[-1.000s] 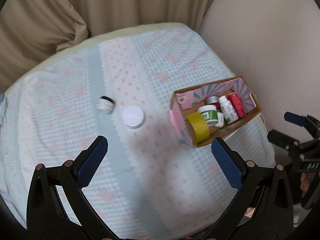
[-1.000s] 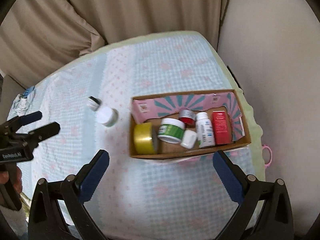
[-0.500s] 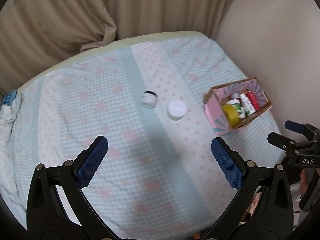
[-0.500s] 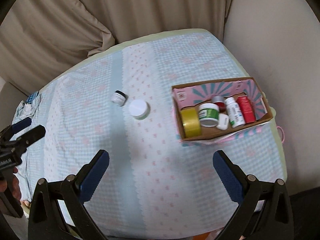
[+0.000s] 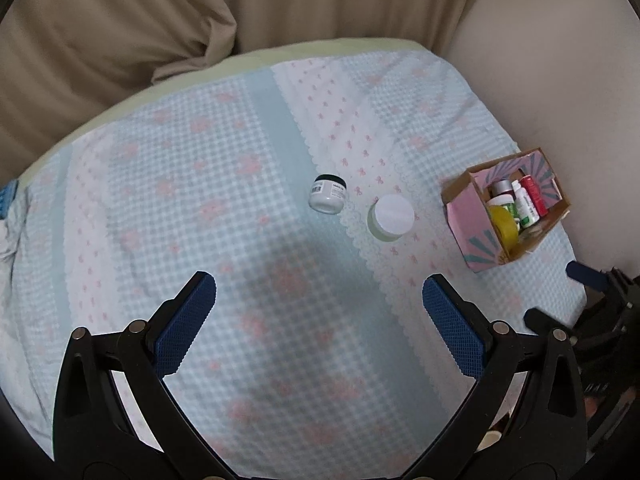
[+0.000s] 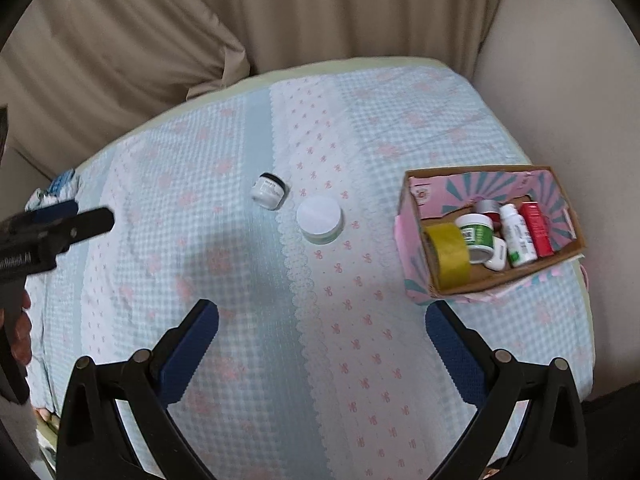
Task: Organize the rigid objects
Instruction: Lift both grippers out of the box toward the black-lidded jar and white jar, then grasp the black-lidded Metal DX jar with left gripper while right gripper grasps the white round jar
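A small white jar with a dark lid (image 5: 328,193) (image 6: 270,191) lies tipped on the checked cloth. A wider white-lidded jar (image 5: 391,216) (image 6: 320,219) stands just right of it. A pink cardboard box (image 5: 464,212) (image 6: 412,240) at the right holds a yellow tape roll (image 6: 447,255), a green-labelled tub (image 6: 476,236), a white bottle (image 6: 518,240) and a red box (image 6: 538,229). My left gripper (image 5: 319,324) is open and empty above the cloth, short of both jars. My right gripper (image 6: 322,350) is open and empty, between the jars and the box.
The table (image 5: 240,160) is round, covered by a blue and pink cloth, with beige curtains (image 5: 120,20) behind and a pale wall (image 6: 568,80) at the right. A blue rag (image 6: 60,184) lies at the left edge.
Both grippers have swung left and pulled back from the box. The jars now sit near the centre of each view. Nothing on the table has moved.
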Demonstrator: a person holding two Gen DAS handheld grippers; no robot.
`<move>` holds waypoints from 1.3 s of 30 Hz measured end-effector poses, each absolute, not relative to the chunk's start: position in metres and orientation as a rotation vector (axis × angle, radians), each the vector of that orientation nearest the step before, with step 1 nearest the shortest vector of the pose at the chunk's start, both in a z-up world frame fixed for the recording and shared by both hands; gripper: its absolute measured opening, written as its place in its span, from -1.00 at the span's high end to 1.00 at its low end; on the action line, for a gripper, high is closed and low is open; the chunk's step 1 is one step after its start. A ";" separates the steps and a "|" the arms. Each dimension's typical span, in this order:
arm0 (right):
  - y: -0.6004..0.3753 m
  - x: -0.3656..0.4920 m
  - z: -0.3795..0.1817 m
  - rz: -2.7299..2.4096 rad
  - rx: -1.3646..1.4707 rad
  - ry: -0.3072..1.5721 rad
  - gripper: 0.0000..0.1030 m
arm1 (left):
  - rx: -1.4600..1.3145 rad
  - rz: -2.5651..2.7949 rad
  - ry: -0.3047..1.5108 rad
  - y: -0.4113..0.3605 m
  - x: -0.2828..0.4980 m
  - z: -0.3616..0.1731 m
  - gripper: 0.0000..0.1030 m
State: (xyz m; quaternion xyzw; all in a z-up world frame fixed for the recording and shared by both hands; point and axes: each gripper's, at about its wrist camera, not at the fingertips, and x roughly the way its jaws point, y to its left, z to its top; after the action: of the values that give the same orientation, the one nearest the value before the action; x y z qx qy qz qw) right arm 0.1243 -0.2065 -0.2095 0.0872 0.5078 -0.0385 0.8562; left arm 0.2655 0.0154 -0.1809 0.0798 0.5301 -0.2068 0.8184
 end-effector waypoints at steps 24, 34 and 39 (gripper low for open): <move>-0.218 0.297 -0.390 -0.052 0.238 1.263 -1.00 | 0.269 -0.490 1.424 -0.088 0.444 -0.406 -0.91; -0.217 0.334 -0.424 -0.030 0.251 1.313 -0.51 | 0.331 -0.511 1.433 -0.106 0.452 -0.435 -0.31; -0.213 0.336 -0.427 -0.025 0.246 1.327 -0.36 | 0.314 -0.544 1.414 -0.107 0.456 -0.429 -0.03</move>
State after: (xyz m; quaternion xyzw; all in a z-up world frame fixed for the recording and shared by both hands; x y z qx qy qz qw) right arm 0.3358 -0.2128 -0.4270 0.1140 0.6142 -0.0116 0.7808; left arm 0.4557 -0.1073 -0.4293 0.1418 0.6385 -0.2457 0.7155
